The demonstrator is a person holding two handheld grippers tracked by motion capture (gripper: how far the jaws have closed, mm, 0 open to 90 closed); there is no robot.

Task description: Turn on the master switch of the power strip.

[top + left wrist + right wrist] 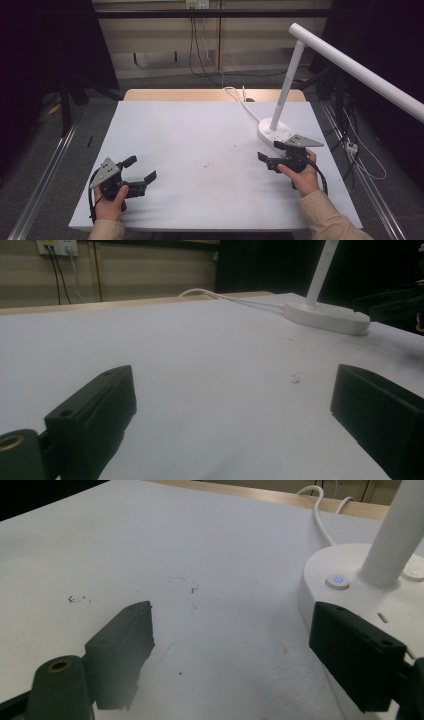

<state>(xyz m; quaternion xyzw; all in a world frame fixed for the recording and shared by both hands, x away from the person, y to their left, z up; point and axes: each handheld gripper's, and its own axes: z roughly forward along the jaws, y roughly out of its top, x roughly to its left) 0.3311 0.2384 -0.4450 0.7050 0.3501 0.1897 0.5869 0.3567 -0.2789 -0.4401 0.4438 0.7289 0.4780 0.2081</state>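
Lamp (280, 131) sits at the right far side of the table (200, 145), base flat on the white top, cord (245, 102) trailing off the back edge. Right gripper (272, 155) is just beside the base, jaws wide, nothing between them; in the right gripper view 1 jaw overlaps the base edge, the other stands over bare table. Can't tell if it touches. Left gripper (142, 170) is well apart at the near left, jaws also wide and empty.

Handling, my read:
- Base looks like hard smooth plastic, weighted, so bottom-heavy and slippery for the pads.
- Stem (290, 85) is thin, stiff and upright, with a long head (360, 70) overhanging. Pinching high would lever it over.
- Best hold: stem low, right above the base, or push the base rim.
- Power button (337, 580) sits by the stem foot: a light tap should do, no grip.
- Cord may drag if the base slides.
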